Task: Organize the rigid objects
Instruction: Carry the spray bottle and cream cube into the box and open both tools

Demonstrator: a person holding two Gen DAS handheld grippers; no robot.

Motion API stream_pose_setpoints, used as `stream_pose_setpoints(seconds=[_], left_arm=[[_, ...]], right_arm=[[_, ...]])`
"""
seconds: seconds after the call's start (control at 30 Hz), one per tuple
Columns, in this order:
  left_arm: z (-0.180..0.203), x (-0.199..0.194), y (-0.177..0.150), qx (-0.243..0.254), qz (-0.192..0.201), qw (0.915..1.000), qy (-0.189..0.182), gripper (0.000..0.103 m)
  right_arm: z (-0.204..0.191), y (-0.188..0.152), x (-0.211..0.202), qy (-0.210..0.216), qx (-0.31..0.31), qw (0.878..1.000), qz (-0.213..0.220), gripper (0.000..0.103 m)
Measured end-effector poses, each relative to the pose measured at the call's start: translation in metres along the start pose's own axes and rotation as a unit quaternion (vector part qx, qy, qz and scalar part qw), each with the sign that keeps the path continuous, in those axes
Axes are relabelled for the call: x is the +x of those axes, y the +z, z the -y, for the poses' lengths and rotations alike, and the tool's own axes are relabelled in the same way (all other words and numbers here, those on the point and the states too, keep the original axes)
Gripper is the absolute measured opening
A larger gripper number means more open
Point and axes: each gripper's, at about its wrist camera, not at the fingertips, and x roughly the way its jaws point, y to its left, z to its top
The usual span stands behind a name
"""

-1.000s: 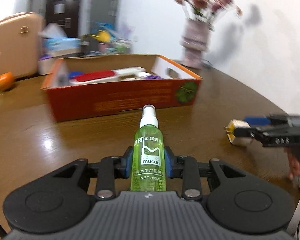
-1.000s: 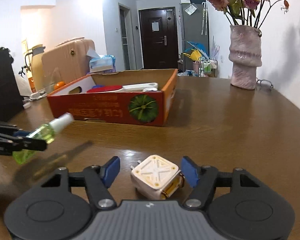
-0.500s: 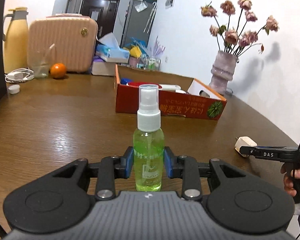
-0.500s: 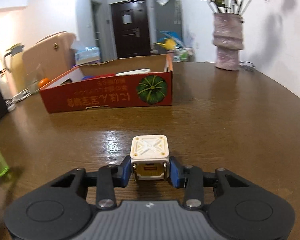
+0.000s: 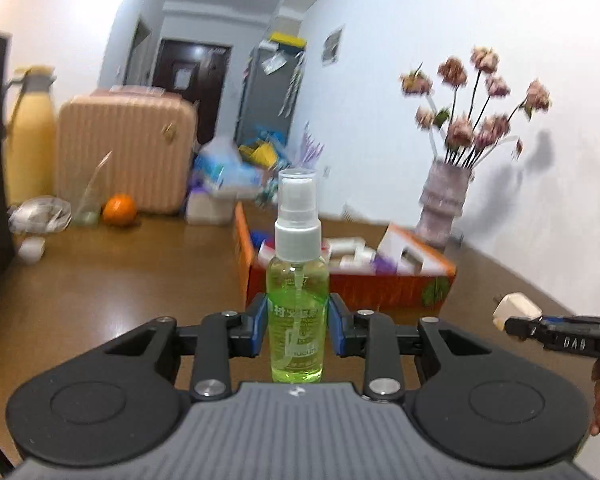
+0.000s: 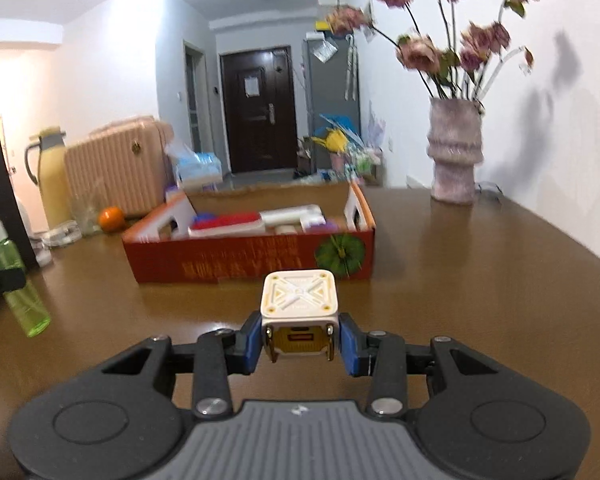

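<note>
So you have both items lifted off the table (image 6: 480, 264), left gripper (image 5: 298, 326) clamped on the spray bottle (image 5: 298, 300), right gripper (image 6: 298, 340) clamped on the white cube (image 6: 299, 300); dropping them into the red box (image 6: 252, 260) remains.

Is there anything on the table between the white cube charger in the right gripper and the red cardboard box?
Nothing visible. In the right wrist view, only bare table lies between the charger and the near wall of the box, whose top is open.
</note>
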Motion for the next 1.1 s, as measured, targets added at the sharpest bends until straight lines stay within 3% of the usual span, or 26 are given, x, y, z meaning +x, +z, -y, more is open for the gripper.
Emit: stream_pose_setpoints(seconds=[0.2,0.33,0.47,0.57,0.9,1.0,1.03,1.1], left_arm=[[0.011,0.080,0.087,0.047,0.006,0.9988,-0.008,0.031],[0.012,0.144,0.121,0.045,-0.034,0.9981,-0.023,0.031],[0.014,0.207,0.127,0.063,-0.088,0.9939,-0.019,0.031],[0.021,0.248,0.116,0.089,-0.136,0.9867,-0.012,0.031],[0.042,0.310,0.057,0.151,-0.234,0.9598,-0.038,0.032],[0.045,0.319,0.054,0.150,-0.229,0.9613,-0.031,0.032],[0.043,0.320,0.054,0.143,-0.232,0.9615,-0.033,0.033],[0.042,0.320,0.054,0.139,-0.234,0.9611,-0.046,0.051]], right_arm=[[-0.004,0.076,0.049,0.029,-0.034,0.999,0.017,0.038],[0.003,0.122,0.097,0.028,-0.038,0.999,0.008,0.038],[0.019,0.155,0.155,0.034,0.008,0.999,-0.032,0.038],[0.017,0.158,0.184,0.028,-0.006,0.999,-0.045,0.038],[-0.004,0.110,0.246,0.004,-0.077,0.989,-0.127,0.038],[-0.011,0.100,0.254,-0.001,-0.094,0.985,-0.143,0.038],[-0.012,0.098,0.256,-0.004,-0.095,0.985,-0.146,0.038],[-0.012,0.097,0.258,-0.004,-0.086,0.985,-0.150,0.038]])
